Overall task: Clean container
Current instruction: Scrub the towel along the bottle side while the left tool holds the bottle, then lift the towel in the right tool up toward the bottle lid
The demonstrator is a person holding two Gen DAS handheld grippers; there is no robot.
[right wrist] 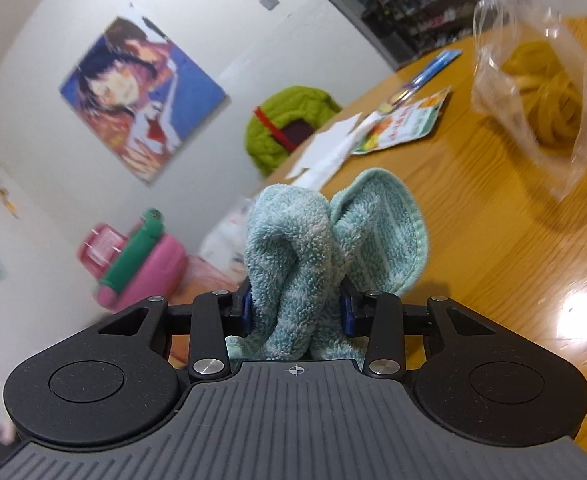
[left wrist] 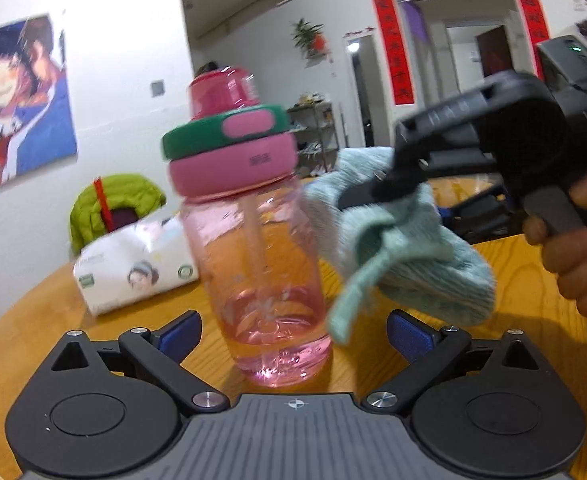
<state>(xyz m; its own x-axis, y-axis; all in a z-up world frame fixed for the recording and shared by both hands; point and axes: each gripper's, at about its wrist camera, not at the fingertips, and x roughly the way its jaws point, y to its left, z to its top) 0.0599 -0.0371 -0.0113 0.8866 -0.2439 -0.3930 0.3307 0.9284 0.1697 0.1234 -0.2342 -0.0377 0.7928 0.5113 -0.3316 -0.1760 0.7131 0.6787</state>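
Left wrist view: left gripper (left wrist: 293, 336) spread wide, blue pads either side of pink bottle (left wrist: 265, 264), not touching. Bottle upright on wooden worktop (left wrist: 513, 280), pink-green lid (left wrist: 229, 140) on. Right gripper (left wrist: 377, 188) pinches teal cloth (left wrist: 405, 256) against bottle's side; hand (left wrist: 573, 248) on handle. Tissue pack (left wrist: 133, 264) behind.

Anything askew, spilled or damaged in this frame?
The pink translucent bottle with the green-and-pink lid leans on the wooden table, not upright, while the open left gripper straddles its base. The right gripper clamps the teal terry cloth beside it. No spill or damage shows.
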